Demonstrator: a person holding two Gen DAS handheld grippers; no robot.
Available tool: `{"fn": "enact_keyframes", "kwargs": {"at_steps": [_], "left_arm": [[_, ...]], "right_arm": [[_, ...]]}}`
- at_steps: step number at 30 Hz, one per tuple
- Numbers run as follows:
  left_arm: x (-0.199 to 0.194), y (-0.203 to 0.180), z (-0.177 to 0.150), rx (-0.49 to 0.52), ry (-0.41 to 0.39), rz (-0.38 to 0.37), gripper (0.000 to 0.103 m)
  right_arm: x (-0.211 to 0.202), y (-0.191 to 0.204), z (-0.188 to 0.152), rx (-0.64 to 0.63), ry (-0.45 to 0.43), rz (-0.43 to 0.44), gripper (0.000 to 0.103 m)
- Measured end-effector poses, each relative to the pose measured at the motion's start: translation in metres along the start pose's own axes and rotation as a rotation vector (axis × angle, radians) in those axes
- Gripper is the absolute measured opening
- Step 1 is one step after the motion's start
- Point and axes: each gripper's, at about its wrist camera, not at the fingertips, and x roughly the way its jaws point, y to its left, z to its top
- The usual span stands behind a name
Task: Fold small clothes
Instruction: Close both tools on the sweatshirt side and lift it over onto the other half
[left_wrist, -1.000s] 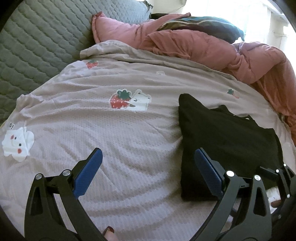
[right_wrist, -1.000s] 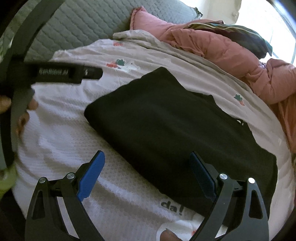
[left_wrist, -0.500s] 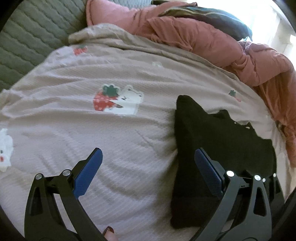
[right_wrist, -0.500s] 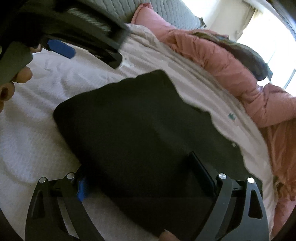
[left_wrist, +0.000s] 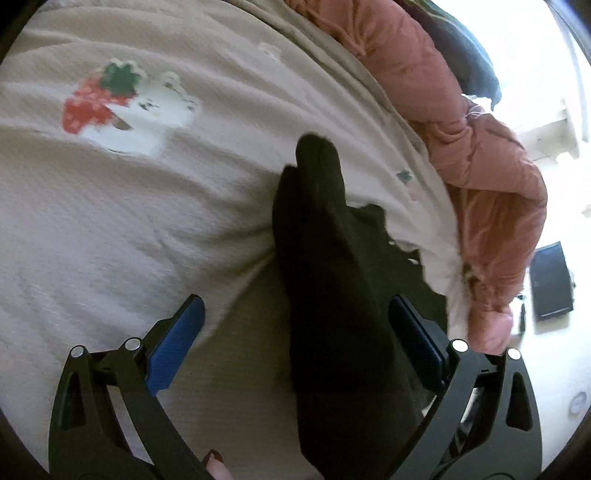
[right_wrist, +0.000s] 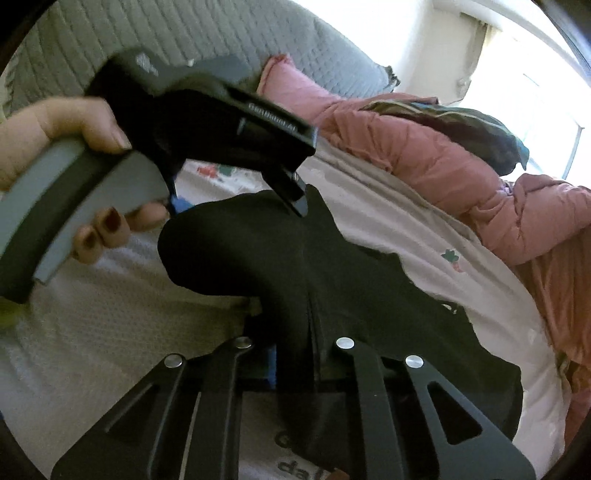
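Black garment (right_wrist: 332, 280) soft, light, limp, bunched on bed (left_wrist: 110, 221). Right claw (right_wrist: 295, 354) pinches near edge fold; left claw (left_wrist: 295, 325) spread wide, straddling cloth. Best hold: corners, folded edge.

This is a bedroom in someone's home. A bed takes up nearly the whole view, covered with a pale textured bedspread (left_wrist: 110, 221) printed with a strawberry and white bear picture (left_wrist: 125, 110). A rumpled pink quilt (right_wrist: 424, 155) is heaped along the far side, with a dark pillow (right_wrist: 461, 125) lying on top of it. Behind it rises a grey quilted headboard (right_wrist: 166, 37). Strong daylight pours in from a window (right_wrist: 546, 85) at the right.
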Motion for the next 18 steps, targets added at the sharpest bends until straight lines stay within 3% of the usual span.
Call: {"fn": "enact_keyframes", "kwargs": {"at_steps": [5, 6, 7, 10, 18], "left_arm": [[0.002, -0.023, -0.008, 0.001, -0.007, -0.074, 0.092], [0.002, -0.028, -0.010, 0.002, -0.006, -0.082, 0.082], [0.002, -0.037, -0.012, 0.010, -0.012, -0.079, 0.059], [0.003, -0.064, -0.020, 0.054, -0.017, -0.096, 0.032], [0.009, -0.144, -0.040, 0.195, -0.048, -0.062, 0.028]], "right_arm": [[-0.016, -0.013, -0.003, 0.049, -0.024, -0.002, 0.009], [-0.022, -0.015, -0.005, 0.058, -0.030, -0.003, 0.009], [-0.027, -0.020, -0.006, 0.069, -0.037, -0.004, 0.009], [-0.041, -0.034, -0.010, 0.100, -0.049, -0.014, 0.008], [-0.082, -0.075, -0.037, 0.251, -0.117, -0.053, 0.006]]}}
